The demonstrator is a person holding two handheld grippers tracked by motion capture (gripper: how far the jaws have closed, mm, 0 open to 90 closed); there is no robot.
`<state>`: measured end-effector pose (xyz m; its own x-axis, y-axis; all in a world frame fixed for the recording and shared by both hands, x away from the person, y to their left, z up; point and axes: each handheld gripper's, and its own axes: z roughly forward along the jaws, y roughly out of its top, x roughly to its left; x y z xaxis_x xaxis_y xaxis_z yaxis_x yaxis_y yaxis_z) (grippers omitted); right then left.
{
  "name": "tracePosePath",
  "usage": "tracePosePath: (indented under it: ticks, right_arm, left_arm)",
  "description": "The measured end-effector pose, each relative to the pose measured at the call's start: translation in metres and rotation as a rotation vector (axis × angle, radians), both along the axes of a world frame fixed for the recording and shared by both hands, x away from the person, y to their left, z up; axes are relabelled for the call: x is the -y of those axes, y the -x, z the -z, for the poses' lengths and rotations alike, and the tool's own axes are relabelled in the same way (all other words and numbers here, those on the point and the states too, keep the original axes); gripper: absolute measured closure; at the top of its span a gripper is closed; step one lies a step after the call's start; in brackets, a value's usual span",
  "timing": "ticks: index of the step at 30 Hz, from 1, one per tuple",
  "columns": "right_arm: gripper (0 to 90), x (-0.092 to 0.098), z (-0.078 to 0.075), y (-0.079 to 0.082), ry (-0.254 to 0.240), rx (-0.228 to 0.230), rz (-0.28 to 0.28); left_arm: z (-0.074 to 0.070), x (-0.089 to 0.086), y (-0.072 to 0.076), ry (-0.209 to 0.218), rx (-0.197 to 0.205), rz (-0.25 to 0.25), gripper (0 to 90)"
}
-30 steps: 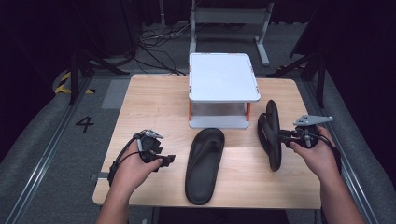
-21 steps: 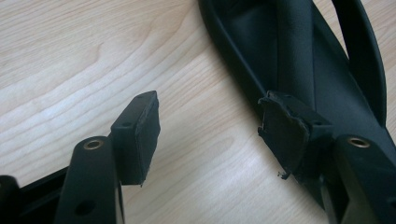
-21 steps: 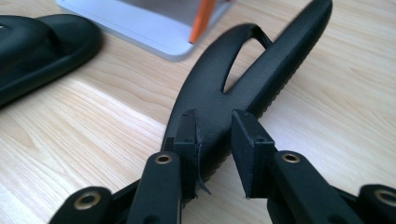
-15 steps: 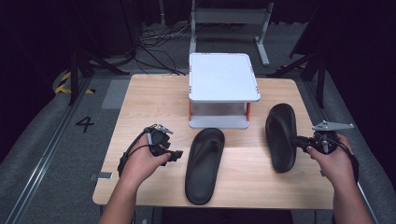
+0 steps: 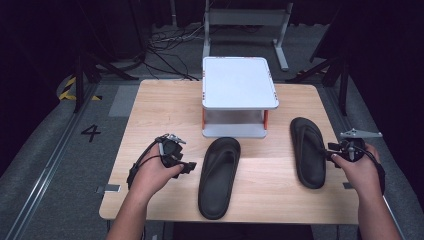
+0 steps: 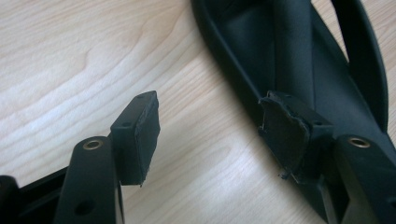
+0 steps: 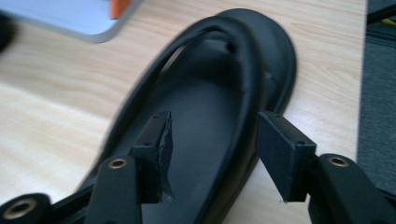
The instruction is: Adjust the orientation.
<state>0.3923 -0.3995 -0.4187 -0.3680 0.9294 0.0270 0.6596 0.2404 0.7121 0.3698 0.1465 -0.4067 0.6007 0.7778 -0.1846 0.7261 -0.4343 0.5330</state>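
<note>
The right-hand slipper (image 5: 307,151), which a second ago stood on edge in the right gripper (image 5: 334,153) near the bench's right side, now lies flat on its sole, toe away from the person, well apart from the left-hand slipper (image 5: 219,176); the right gripper's jaws have just been opening, and in the right gripper view they stand spread with the slipper's outer strap (image 7: 243,88) and rim between the pads, neither pad pressing on it; I judge this as a release just made, so the set-down of this slipper looks finished and the hand is free to pull back; the left gripper (image 5: 186,167) has hardly moved, its jaws spread, one pad (image 6: 285,135) over the edge of the left-hand slipper, the other over bare bench (image 5: 160,110), gripping nothing; both slippers are plain black moulded flip-flops, matte, with a thick Y-shaped strap and a raised rim; they lie in front of the white two-tier rack (image 5: 239,82), so placing them there may be what comes next.
</note>
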Motion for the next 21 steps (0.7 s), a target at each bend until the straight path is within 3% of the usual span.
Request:
tracePosePath:
  ticks: [5,8,10,12,14,21]
  right_arm:
    - [46.6,0.003,0.014,-0.019,-0.005,-0.033,0.01]
    - [51.7,0.002,0.023,-0.027,0.006,-0.056,0.016]
    - [63.3,0.002,0.025,-0.03,-0.004,-0.078,0.056]
    - [69.0,0.006,0.023,-0.031,-0.047,-0.1,0.115]
    - [72.3,0.005,0.022,-0.031,-0.058,-0.104,0.137]
    - [75.6,-0.007,0.009,-0.02,-0.043,-0.078,0.102]
  left_arm:
    - [0.002,-0.011,0.007,-0.005,-0.009,-0.032,37.5]
    - [0.004,-0.016,0.009,-0.013,-0.018,-0.044,37.5]
    - [0.006,-0.017,0.012,-0.015,-0.023,-0.054,37.4]
    - [0.007,-0.018,0.015,-0.024,-0.028,-0.051,37.1]
    - [0.005,-0.018,0.016,-0.023,-0.025,-0.047,37.0]
    - [0.004,-0.013,0.014,-0.025,-0.017,-0.034,36.7]
